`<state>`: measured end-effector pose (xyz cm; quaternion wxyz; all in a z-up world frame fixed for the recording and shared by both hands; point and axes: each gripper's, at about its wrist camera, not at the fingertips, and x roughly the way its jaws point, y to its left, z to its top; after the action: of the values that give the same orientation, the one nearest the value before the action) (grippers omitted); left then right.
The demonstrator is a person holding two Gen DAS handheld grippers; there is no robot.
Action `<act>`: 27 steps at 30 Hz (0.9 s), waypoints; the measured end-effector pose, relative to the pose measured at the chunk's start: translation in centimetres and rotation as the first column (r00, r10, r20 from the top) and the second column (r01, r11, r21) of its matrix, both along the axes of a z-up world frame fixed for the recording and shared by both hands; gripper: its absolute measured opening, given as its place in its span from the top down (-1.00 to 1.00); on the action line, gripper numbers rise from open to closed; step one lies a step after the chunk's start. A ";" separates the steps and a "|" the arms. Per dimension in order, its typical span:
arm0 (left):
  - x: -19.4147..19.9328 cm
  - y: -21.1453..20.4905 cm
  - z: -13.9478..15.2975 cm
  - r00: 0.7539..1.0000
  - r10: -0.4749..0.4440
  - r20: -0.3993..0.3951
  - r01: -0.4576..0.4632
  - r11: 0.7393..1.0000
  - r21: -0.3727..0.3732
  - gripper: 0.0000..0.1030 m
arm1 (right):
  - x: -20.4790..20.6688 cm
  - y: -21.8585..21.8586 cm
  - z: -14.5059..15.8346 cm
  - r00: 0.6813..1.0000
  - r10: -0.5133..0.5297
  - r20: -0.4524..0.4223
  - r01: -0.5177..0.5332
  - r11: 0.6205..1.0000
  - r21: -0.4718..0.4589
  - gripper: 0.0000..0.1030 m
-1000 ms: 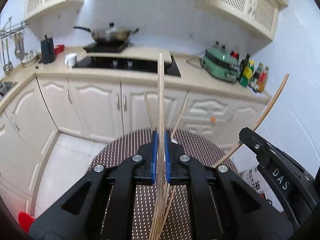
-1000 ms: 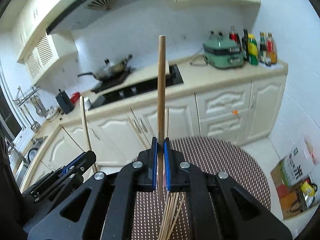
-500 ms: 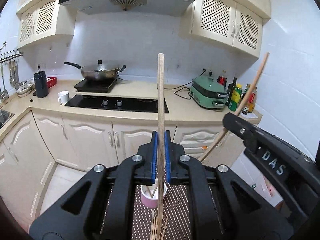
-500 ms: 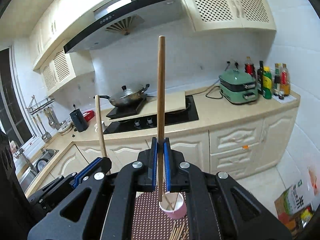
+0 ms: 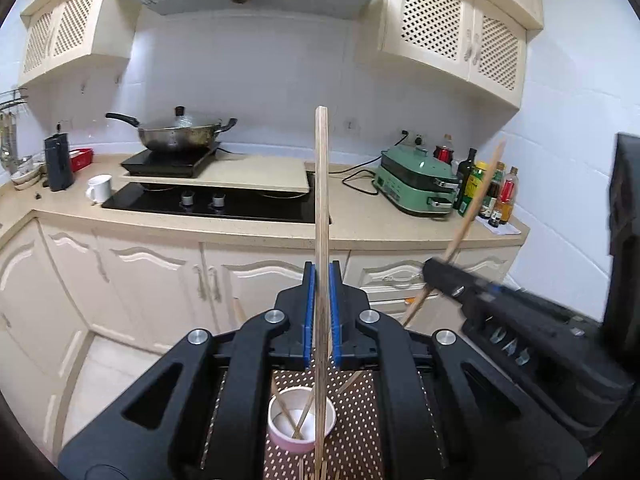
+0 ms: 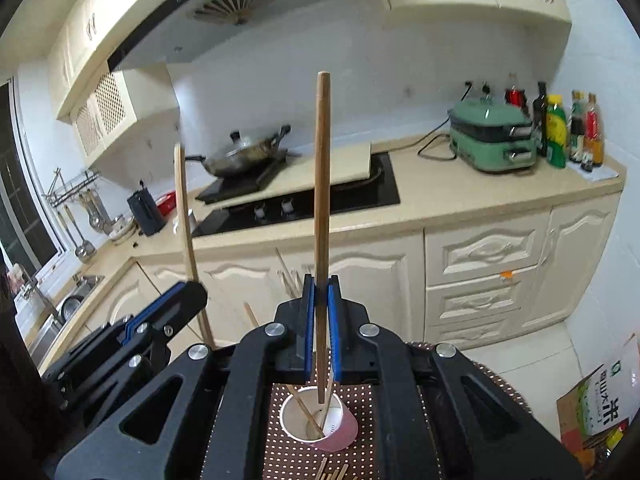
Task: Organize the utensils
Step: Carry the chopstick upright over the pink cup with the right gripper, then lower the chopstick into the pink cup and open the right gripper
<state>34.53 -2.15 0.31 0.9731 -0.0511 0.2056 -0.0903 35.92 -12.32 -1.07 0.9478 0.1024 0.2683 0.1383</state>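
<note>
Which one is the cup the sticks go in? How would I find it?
Look down past the kitchen counter to the round brown table mat with white dots, right below the right gripper. The pink cup stands on it, white inside, with a few thin chopsticks leaning in it. It is the only cup on the mat; the other sticks there lie loose.

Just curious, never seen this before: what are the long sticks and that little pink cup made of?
The chopsticks look like bare bamboo or wood: pale tan, matte, faint lengthwise grain. The pink cup seems thin paper or plastic: white inside, smooth pink outside, thin rim. Which of the two I cannot tell.
</note>
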 end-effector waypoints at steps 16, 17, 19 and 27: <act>2.3 0.6 -9.8 0.998 0.015 0.063 -0.017 1.000 0.019 0.86 | 2.5 1.1 -9.8 0.993 0.097 -0.064 -0.097 0.995 0.004 0.90; 2.3 0.6 -10.3 0.998 0.019 0.057 -0.021 0.999 0.025 0.86 | 2.4 1.1 -10.3 0.993 0.100 -0.067 -0.100 0.995 0.008 0.90; 2.0 0.9 -11.3 0.999 0.008 0.049 -0.009 1.000 0.018 0.86 | 2.2 1.4 -11.0 0.992 0.112 -0.066 -0.112 0.994 -0.011 0.90; 1.6 1.4 -14.1 1.000 0.008 0.023 -0.009 1.000 0.029 0.86 | 1.8 2.6 -13.2 0.984 0.149 -0.098 -0.152 0.988 -0.018 0.90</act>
<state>36.12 -0.75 -13.83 0.9765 -0.0367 0.1953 -0.0839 37.74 -9.70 -14.31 0.9218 0.0765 0.3225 0.2009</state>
